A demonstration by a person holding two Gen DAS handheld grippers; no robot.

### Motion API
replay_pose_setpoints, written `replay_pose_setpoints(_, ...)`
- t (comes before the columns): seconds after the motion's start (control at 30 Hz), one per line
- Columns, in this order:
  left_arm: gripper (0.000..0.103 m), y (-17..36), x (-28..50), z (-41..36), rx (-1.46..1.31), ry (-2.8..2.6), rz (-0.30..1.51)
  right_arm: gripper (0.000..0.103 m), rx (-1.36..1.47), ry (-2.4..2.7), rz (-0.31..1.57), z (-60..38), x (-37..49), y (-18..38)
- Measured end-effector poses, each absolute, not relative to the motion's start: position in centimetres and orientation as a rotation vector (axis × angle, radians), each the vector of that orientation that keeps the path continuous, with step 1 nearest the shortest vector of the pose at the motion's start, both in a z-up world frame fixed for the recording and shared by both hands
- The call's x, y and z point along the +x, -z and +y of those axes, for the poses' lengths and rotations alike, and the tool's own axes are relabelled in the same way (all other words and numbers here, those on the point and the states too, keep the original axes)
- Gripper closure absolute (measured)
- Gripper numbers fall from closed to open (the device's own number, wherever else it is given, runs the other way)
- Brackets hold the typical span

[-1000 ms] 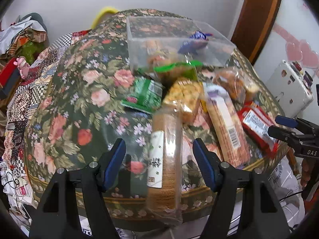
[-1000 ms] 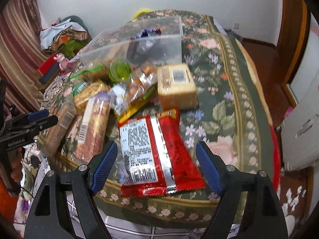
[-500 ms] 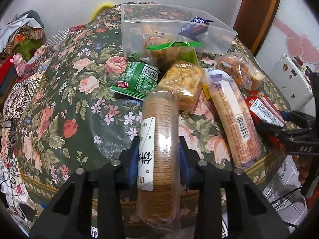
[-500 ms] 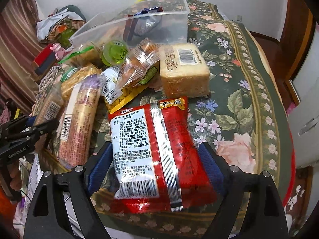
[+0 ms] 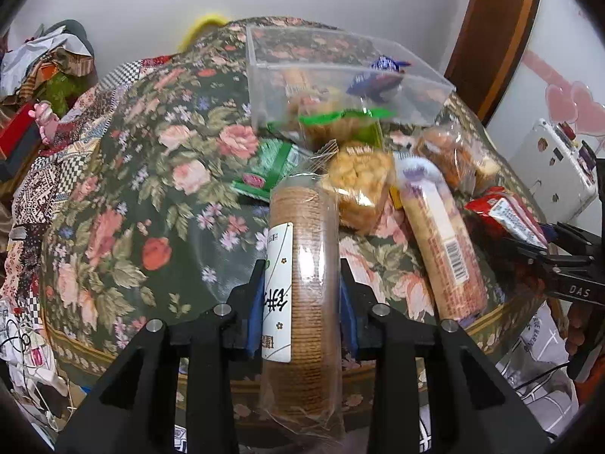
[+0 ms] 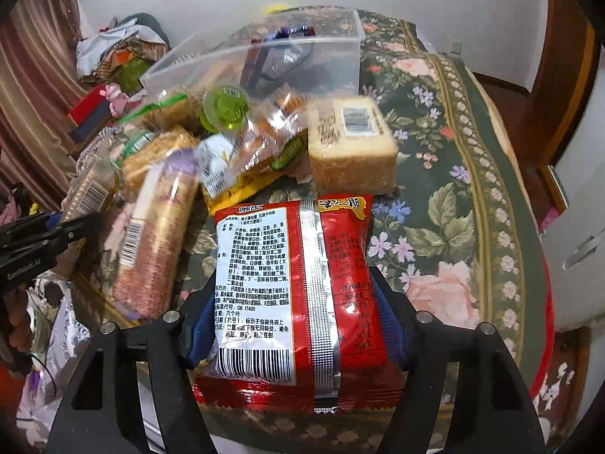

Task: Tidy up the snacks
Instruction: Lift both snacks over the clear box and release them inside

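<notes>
A table (image 5: pixel 113 196) draped in a glossy dark floral cloth is filling a white-walled room, with a clear plastic bin (image 5: pixel 340 75) sitting at its far side. The left gripper (image 5: pixel 300 302) is clamping a long sleeve of round biscuits (image 5: pixel 306 287) between its blue pads. In the right view, the right gripper (image 6: pixel 298 325) is squeezing a crinkly red noodle packet (image 6: pixel 295 283) at the table's near edge, beside a wrapped sponge cake (image 6: pixel 351 151).

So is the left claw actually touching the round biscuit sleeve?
Touching. The left wrist view shows the left claw with both blue pads pressed against the sides of the biscuit sleeve, no gap either side.
</notes>
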State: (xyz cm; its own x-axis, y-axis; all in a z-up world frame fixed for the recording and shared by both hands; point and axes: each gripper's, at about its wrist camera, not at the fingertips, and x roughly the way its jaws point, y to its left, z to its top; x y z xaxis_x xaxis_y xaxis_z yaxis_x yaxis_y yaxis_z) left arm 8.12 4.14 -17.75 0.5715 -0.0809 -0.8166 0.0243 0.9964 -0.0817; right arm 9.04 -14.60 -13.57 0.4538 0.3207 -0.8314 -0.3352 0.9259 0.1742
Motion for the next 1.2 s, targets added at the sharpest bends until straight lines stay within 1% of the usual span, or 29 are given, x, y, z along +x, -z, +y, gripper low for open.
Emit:
replay_pose_setpoints(0.3,0.069,14.1,8.8,4.8,-0.081,0.055,0.872,0.035,-0.003,-0.405,0.889,-14.7,10.2,8.9)
replay_pose_setpoints(0.6,0.069,10.3,11.5,4.9,-0.09,0.061,0.782,0.035,0.007,-0.408,0.789,-13.3,12.8,6.0)
replay_pose_setpoints(0.87,0.069,8.2,15.0,4.8,-0.071,0.062,0.733,0.035,0.033,-0.402,0.745,-13.0,15.8,4.6)
replay_pose_setpoints(1.2,0.069,7.1,19.8,4.5,-0.046,0.067,0.703,0.035,0.049,-0.429,0.713,-11.0,19.3,3.8)
